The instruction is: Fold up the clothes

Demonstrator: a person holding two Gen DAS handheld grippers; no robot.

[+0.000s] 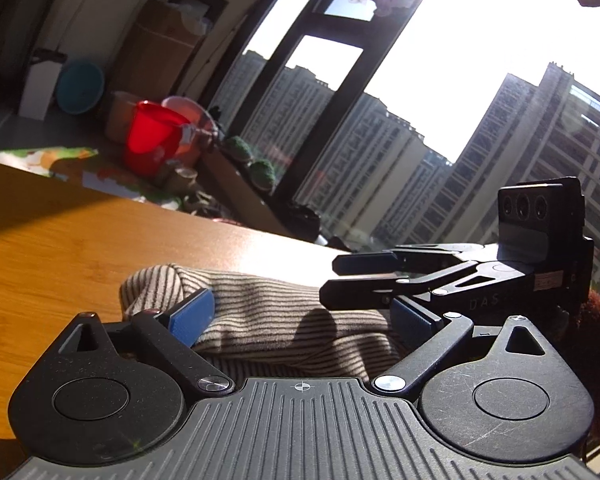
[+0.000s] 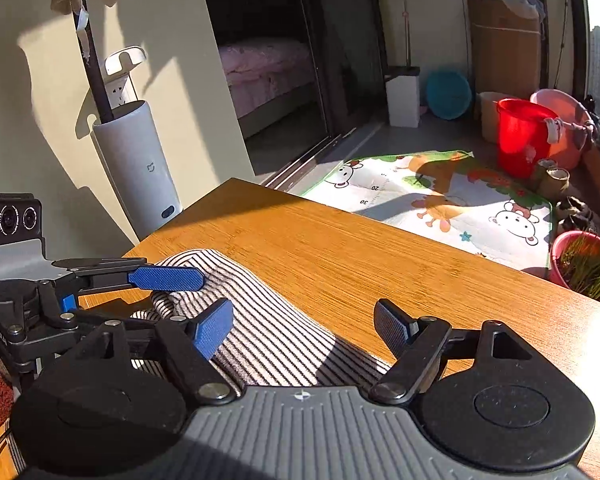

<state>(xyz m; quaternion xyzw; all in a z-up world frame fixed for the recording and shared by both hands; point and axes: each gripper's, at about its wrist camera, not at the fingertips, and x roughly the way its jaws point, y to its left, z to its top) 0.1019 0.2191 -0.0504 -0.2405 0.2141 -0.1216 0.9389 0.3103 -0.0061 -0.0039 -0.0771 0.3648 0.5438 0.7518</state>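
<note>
Left wrist view: the left gripper (image 1: 300,316) has its blue-padded fingers (image 1: 192,316) spread wide, with the striped garment (image 1: 268,320) lying bunched between them on the wooden counter (image 1: 60,248). The cloth touches neither pad clearly. The right gripper (image 1: 364,280) reaches in from the right side, low over the garment's far end; whether its fingers pinch the cloth cannot be told here. Beyond the counter's far edge stand a red bucket (image 1: 152,144) and a tall window (image 1: 420,80).

Right wrist view: the right gripper (image 2: 304,328) is likewise spread wide, its left finger (image 2: 212,328) resting against the striped garment (image 2: 268,328), which lies near the counter's (image 2: 360,248) left edge. The left gripper (image 2: 168,280) enters from the left with its fingers parted above and beside the cloth's folded end. A play mat (image 2: 440,200) covers the floor beyond.
</note>
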